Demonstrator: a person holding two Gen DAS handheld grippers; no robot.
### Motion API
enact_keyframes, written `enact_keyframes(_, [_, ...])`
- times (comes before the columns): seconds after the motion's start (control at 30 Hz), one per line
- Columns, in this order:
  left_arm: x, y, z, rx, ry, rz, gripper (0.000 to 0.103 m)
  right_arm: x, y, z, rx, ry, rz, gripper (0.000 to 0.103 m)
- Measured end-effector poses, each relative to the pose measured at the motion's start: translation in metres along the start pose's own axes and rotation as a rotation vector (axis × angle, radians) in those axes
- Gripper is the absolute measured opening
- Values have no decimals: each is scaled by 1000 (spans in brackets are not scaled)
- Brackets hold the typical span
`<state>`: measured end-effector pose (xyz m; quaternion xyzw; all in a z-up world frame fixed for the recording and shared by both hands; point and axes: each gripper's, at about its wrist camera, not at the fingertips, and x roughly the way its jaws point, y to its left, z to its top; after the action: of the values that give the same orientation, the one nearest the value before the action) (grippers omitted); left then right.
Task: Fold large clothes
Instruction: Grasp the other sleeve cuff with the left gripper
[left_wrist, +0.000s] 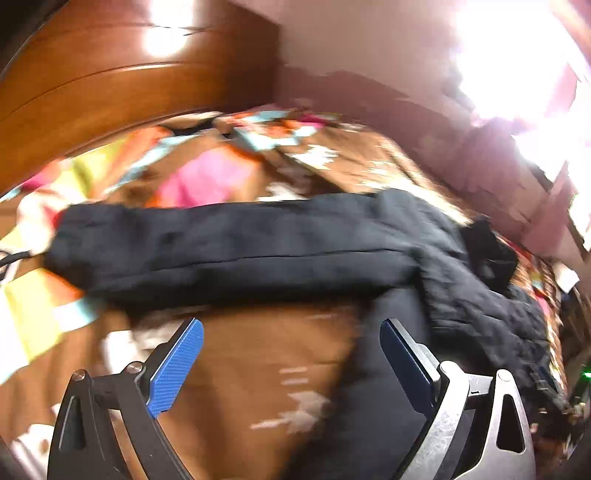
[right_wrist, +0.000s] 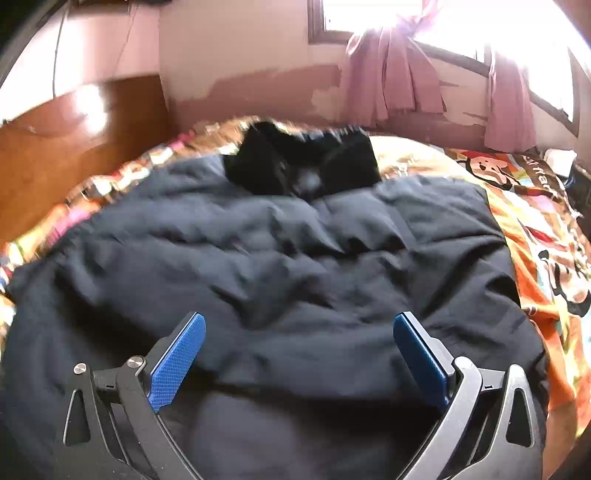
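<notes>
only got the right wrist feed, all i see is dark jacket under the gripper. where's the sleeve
Observer: In the left wrist view a sleeve stretches out sideways across the bedspread.
Operator: is left holding it
Observer: No. The left gripper is open, nothing between its fingers, hovering short of the sleeve over bare bedspread.
Operator: anything past the sleeve
Observer: A wooden headboard at the far left; the view is motion-blurred, so detail is poor.

Left gripper (left_wrist: 291, 332) jaws spread wide, right gripper (right_wrist: 299, 328) jaws likewise
</notes>
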<state>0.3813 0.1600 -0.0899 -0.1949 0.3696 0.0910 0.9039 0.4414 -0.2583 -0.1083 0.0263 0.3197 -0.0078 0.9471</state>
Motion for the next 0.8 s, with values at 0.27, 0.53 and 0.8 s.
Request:
enact_keyframes(0.27, [7,110,9,-240,47,107,96,5,43,25,81,-47,100,100])
enact_keyframes(0.53, [72,154,26,-374,118,105,95,56,74,-7,27,63,78,102])
enact_keyframes(0.8, [91,171,35,-359,97,150,14,63,78,-17,3,51,57,102])
